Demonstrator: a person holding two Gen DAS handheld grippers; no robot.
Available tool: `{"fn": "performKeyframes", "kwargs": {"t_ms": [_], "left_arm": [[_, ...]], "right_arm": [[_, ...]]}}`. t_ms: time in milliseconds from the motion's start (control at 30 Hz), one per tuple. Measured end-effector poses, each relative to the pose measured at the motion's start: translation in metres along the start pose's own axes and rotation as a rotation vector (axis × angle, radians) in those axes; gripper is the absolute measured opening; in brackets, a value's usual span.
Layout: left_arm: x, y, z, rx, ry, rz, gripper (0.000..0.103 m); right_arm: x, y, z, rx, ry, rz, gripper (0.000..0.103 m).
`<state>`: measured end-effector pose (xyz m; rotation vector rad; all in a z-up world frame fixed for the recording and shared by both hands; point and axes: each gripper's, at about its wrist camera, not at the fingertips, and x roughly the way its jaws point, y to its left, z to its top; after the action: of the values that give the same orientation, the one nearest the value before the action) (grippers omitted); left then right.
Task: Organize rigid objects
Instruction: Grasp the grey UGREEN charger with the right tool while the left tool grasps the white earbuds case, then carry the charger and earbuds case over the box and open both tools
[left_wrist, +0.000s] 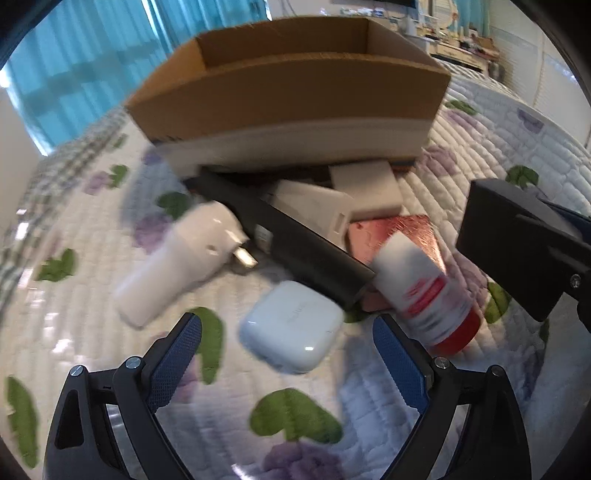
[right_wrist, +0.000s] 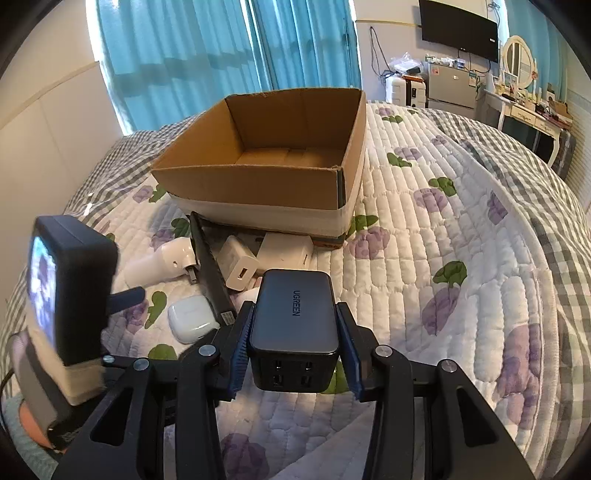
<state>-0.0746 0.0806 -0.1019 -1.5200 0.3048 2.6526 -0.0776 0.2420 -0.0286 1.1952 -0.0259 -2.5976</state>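
A: Left wrist view. What is shown ahead of the left gripper (left_wrist: 286, 356)?

B: The jaws are seen spread wide with nothing pinched. A white rounded plastic earbud case (left_wrist: 290, 328) is shown on the quilted floral bedspread (left_wrist: 480, 155), just beyond the fingertips and roughly centred between them. Its long axis is judged to run across the gap, slightly tilted. A red-and-white cylindrical bottle (left_wrist: 424, 291) is seen just beside the right finger, and a long black bar-shaped device (left_wrist: 288, 240) lies diagonally behind the case. The brown open-topped cardboard box (left_wrist: 288, 92) is placed farther off, straight ahead.

A: Right wrist view. How is the right gripper (right_wrist: 293, 363) occupied?

B: Its blue pads are shown pressed against the two flanks of a black rectangular multi-port charger block (right_wrist: 293, 317), whose ports are turned toward the camera and whose long axis is aligned with the fingers. The block is carried above the bedspread. The same cardboard box (right_wrist: 258, 173) is seen ahead and a little to the left, its opening unobstructed.

A: Which hand is nearer the case?

B: The left is judged nearer; the right is already loaded, and the box is considered its likely destination.
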Motion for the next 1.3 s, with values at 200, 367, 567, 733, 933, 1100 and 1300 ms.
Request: {"fn": "performKeyframes", "kwargs": {"t_ms": [200, 367, 567, 733, 933, 1100, 1300], "left_arm": [[0.004, 0.005, -0.002, -0.009, 0.020, 0.006, 0.058], [-0.020, 0.014, -0.003, -0.046, -0.030, -0.060, 0.058], [-0.070, 0.022, -0.002, -0.055, -0.125, -0.065, 0.058], [-0.123, 0.030, 0.012, -0.077, -0.215, -0.070, 0.058], [-0.163, 0.052, 0.049, -0.089, -0.317, -0.024, 0.058], [-0.179, 0.073, 0.086, -0.103, -0.371, -0.007, 0.058], [-0.166, 0.086, 0.138, -0.086, -0.411, 0.012, 0.058]], "right_arm": [[0.003, 0.006, -0.002, -0.032, 0.012, -0.016, 0.042], [-0.001, 0.009, -0.002, -0.054, 0.005, -0.028, 0.042], [-0.024, 0.021, 0.008, -0.091, -0.035, -0.027, 0.042], [-0.059, 0.034, 0.028, -0.139, -0.105, -0.043, 0.042], [-0.104, 0.049, 0.068, -0.167, -0.181, -0.068, 0.042], [-0.122, 0.056, 0.114, -0.161, -0.242, -0.004, 0.042], [-0.104, 0.068, 0.166, -0.201, -0.291, -0.005, 0.042]]}}
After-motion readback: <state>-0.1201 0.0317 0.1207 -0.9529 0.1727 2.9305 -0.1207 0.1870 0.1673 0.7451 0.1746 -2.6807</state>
